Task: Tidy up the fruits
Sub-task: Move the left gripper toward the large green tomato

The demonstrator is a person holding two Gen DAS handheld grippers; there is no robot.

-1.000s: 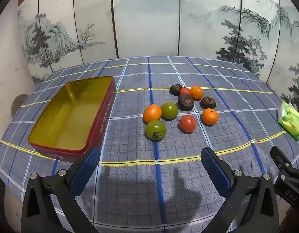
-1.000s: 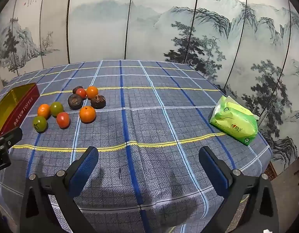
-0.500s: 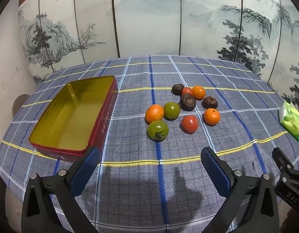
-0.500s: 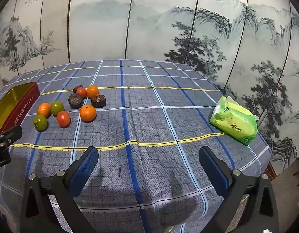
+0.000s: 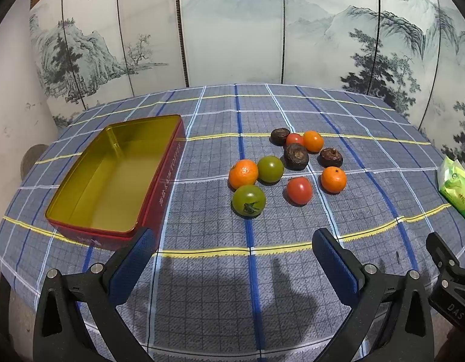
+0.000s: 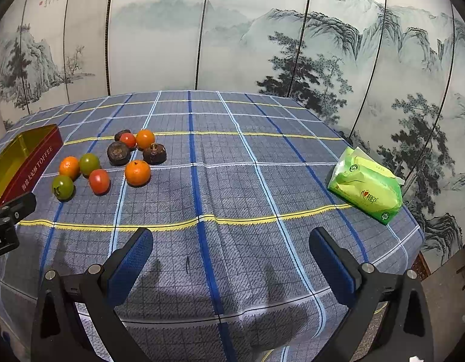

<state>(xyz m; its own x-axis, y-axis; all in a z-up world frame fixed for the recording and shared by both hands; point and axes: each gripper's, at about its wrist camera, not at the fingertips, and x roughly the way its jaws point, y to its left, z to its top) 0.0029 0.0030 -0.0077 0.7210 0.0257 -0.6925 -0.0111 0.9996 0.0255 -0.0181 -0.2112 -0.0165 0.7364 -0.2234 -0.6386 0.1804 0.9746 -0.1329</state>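
Little has changed over the last second: in the left wrist view the fruit cluster and the red rectangular toffee tin with gold interior (image 5: pixel 111 178) sit slightly further right and lower than before, so a small drift of the left hand-held gripper (image 5: pixel 234 255) is indicated, not an approach. Its blue-padded jaws are spread wide with nothing between them. The right hand-held gripper (image 6: pixel 230 253) is likewise wide apart and empty, its view almost unmoved.

All fruit lies on the blue plaid-clothed desk (image 5: pixel 292 271), right of the tin and apart from it: a green stemmed tomato (image 5: pixel 248 201) nearest, an orange mandarin (image 5: pixel 243 173) touching a second green tomato (image 5: pixel 270 169), a red tomato (image 5: pixel 299 190), and further right more mandarins and dark brown wrinkled fruits, possibly mangosteens; the type is hard to confirm. A green tissue pack (image 6: pixel 366 188) sits far right of the tin.

The tin is empty; no fruit has been sorted yet, and the task is judged barely started.
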